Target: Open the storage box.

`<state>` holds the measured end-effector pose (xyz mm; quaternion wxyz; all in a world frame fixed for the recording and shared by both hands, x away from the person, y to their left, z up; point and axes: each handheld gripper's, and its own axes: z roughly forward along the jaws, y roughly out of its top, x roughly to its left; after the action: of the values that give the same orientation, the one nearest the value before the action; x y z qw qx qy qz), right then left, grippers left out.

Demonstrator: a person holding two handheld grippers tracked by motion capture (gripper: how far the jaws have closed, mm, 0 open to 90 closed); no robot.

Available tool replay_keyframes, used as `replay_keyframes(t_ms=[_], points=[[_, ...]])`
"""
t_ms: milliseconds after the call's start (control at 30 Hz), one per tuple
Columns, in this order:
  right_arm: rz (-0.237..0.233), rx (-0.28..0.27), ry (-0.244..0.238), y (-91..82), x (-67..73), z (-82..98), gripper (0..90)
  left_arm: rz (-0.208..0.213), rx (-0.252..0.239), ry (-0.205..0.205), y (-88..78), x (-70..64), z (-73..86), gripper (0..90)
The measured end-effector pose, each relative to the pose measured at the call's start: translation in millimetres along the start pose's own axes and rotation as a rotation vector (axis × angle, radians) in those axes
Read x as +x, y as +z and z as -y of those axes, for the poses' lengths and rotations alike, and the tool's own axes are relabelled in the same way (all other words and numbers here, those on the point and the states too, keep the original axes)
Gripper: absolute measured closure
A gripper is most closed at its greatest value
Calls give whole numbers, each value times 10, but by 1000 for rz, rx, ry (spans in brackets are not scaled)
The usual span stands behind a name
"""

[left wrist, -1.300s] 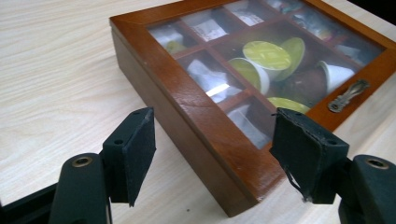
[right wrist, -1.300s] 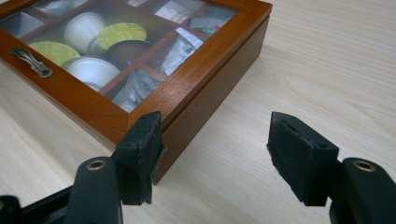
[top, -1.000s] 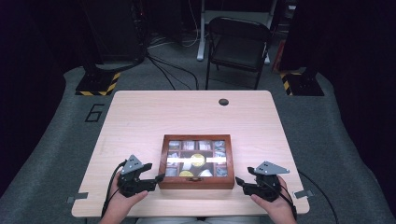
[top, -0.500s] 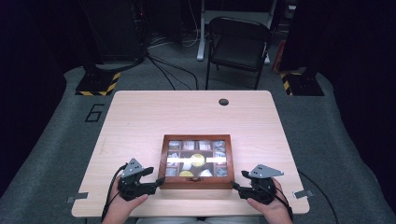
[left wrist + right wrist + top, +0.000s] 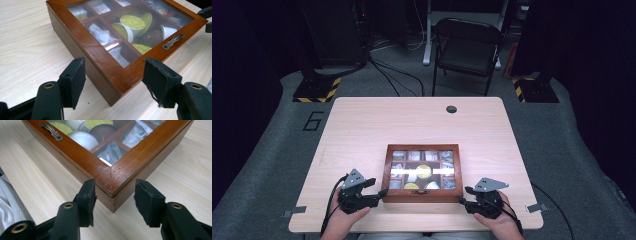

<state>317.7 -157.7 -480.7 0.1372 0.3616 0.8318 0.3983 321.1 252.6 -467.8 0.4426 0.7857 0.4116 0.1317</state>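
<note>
A wooden box (image 5: 422,197) with a glass lid sits near the front edge of the table (image 5: 412,125). Its compartments hold green-topped pods (image 5: 132,22) and sachets, and a metal handle (image 5: 173,41) is fixed to the front rim. My left gripper (image 5: 379,195) straddles the box's front left corner (image 5: 117,82), pads against the two faces. My right gripper (image 5: 464,196) straddles the front right corner (image 5: 112,185). Its jaws have just been closing, with the corner between them and the pads (image 5: 87,195) against the wood.
A round cable hole (image 5: 451,109) lies at the table's far edge. A dark folding chair (image 5: 467,50) stands behind the table, with cables and striped stand bases on the floor. Bare tabletop lies left, right and beyond the box.
The right hand has slid left up to the box's front right corner and its jaws have narrowed around it. The left gripper's jaws have narrowed on the front left corner.
</note>
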Motion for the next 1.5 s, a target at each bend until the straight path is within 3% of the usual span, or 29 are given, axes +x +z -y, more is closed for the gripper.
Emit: replay_keyframes(t_ms=[467,933,1167,1267,1333,1500], points=[[-33,27,-7,60,-8,10,547,2,0,-1,2,9,-2,344],[-18,21,-9,42,9,-2,547,10,6,3,7,-9,-2,346],[-9,-5,-12,14,13,-11,553,24,5,20,-3,-32,-6,346],[-11,-73,5,-41,8,-50,579,21,3,15,-4,-42,-1,346],[-10,-84,10,-51,-3,-63,574,21,10,16,-5,-41,3,346],[-33,-17,21,15,-40,-18,518,16,9,3,-2,-49,15,347]])
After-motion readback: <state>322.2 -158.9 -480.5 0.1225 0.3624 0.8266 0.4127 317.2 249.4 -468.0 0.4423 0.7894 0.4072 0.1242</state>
